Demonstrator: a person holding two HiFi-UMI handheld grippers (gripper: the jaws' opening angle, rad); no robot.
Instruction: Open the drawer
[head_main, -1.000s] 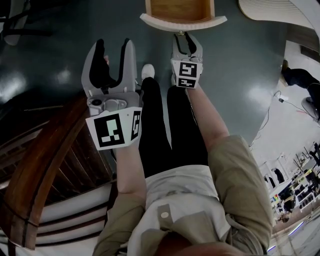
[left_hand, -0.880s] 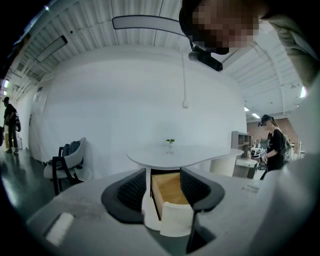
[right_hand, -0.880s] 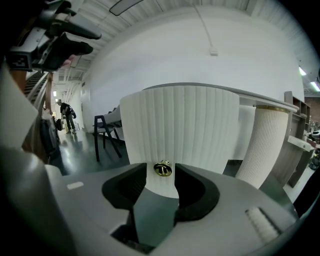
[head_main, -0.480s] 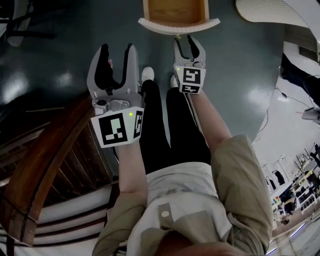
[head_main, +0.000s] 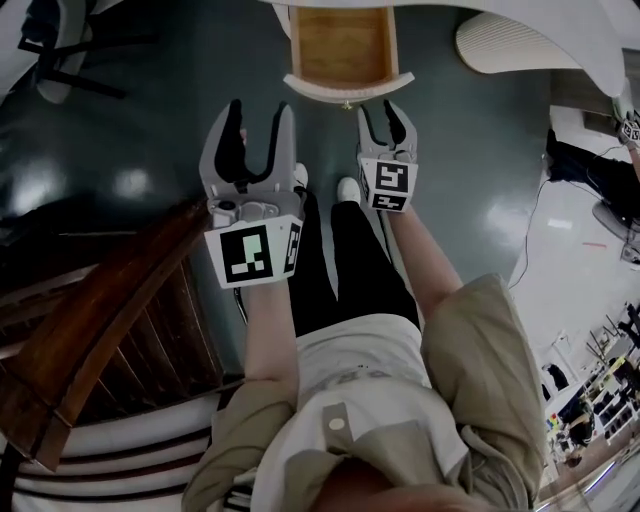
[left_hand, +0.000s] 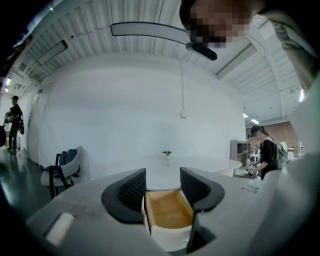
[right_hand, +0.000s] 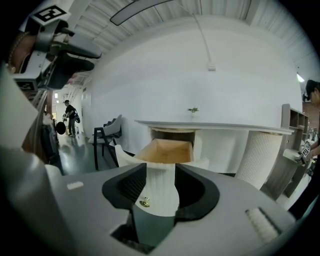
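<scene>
Left gripper (head_main: 260, 110): grey shell, black pads, white marker cube
Right gripper (head_main: 382, 110): same build
Jacket (head_main: 480, 380): khaki, elbow-length sleeves
Trousers (head_main: 340, 270): black
Shoes (head_main: 348, 190): white, 12 o'clock of trousers

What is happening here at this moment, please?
A person stands before a white table, holding a two-jaw gripper in each hand. The wooden drawer under it is already pulled out. The right gripper is near the drawer's small brass knob; its jaws have just been opening and press on nothing. The left gripper is open and empty beside it.
</scene>
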